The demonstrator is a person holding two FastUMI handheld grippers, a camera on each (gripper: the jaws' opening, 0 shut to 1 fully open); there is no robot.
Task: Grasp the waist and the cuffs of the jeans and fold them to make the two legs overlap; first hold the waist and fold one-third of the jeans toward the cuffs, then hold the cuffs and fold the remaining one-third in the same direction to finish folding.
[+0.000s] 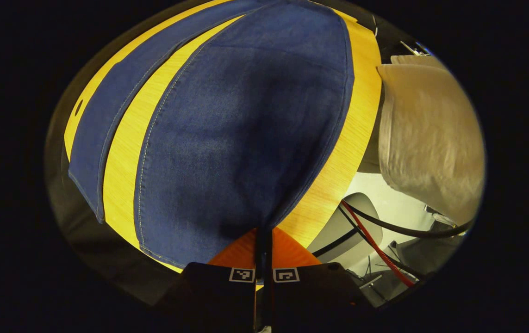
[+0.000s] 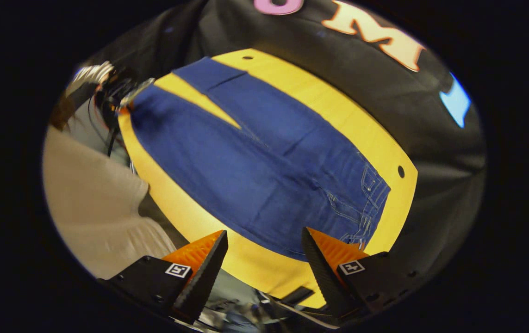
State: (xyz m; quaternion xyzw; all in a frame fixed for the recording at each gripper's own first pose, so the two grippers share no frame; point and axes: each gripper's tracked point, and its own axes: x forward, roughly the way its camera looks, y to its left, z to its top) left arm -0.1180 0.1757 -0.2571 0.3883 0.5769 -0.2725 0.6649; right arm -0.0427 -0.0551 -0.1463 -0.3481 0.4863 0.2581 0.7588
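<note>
The jeans [image 2: 264, 171] lie flat and spread out on the yellow table [image 2: 338, 111], legs parted in a narrow V, waist end with its pocket and stitching nearest the right gripper, cuffs at the far end. In the left gripper view the near leg [image 1: 245, 138] fills the middle, and the other leg [image 1: 121, 106] lies beside it with a strip of table between. The left gripper [image 1: 263, 240] is pinched together, fingers meeting on the cuff edge of that near leg, denim caught between them. Over in the right gripper view, that same gripper [image 2: 123, 95] sits at the far cuff corner. The right gripper [image 2: 264, 252] hangs wide open above the table edge by the waist, holding nothing. A person's light trousers [image 1: 431, 138] stand just beside the table.
</note>
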